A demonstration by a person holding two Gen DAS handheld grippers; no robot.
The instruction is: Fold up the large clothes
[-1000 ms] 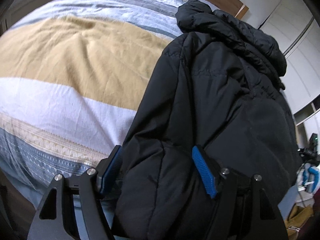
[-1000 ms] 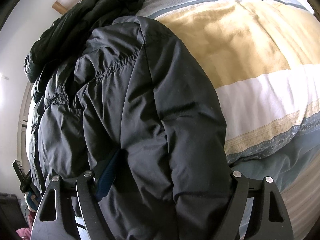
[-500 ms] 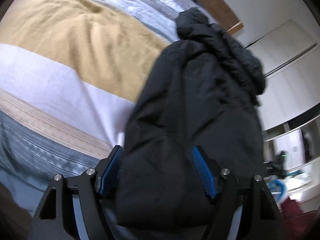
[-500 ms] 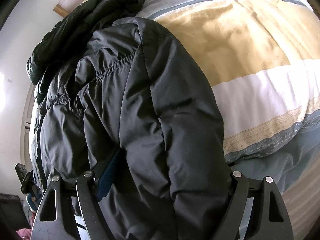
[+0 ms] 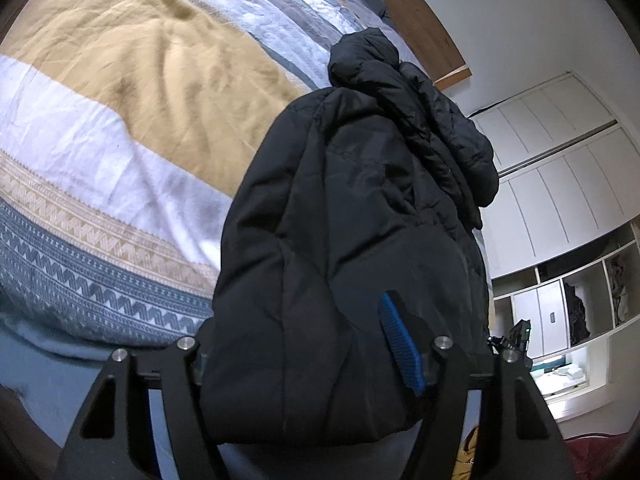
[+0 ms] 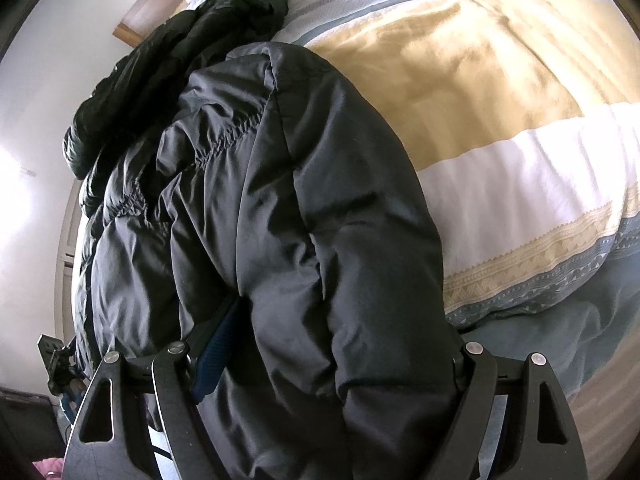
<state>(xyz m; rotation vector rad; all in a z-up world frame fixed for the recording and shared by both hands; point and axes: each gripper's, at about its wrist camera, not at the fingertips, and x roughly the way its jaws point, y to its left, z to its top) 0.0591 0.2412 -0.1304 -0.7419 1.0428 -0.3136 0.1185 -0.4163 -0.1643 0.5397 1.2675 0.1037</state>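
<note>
A black puffer jacket [image 5: 360, 208] lies lengthwise on the striped bed [image 5: 120, 128], hood at the far end by the headboard. My left gripper [image 5: 304, 344] stands wide open around the jacket's near hem; the fabric bulges between its jaws and hides the left finger, while the blue right pad [image 5: 400, 344] shows. In the right wrist view the jacket [image 6: 280, 200] fills the left and middle. My right gripper [image 6: 332, 364] is also wide open around thick jacket fabric, with only the left blue pad [image 6: 216, 356] visible.
The bedspread [image 6: 500, 80] has yellow, white and patterned blue-grey bands and spreads beside the jacket. A wooden headboard [image 5: 412, 16] is at the far end. White wardrobe doors and open shelves [image 5: 560, 208] stand beyond the bed's edge. A dark tripod-like device [image 6: 56, 364] stands on the floor.
The left gripper has tilted and drawn back, with jacket fabric now bulging over its left finger. The right gripper has barely moved.
</note>
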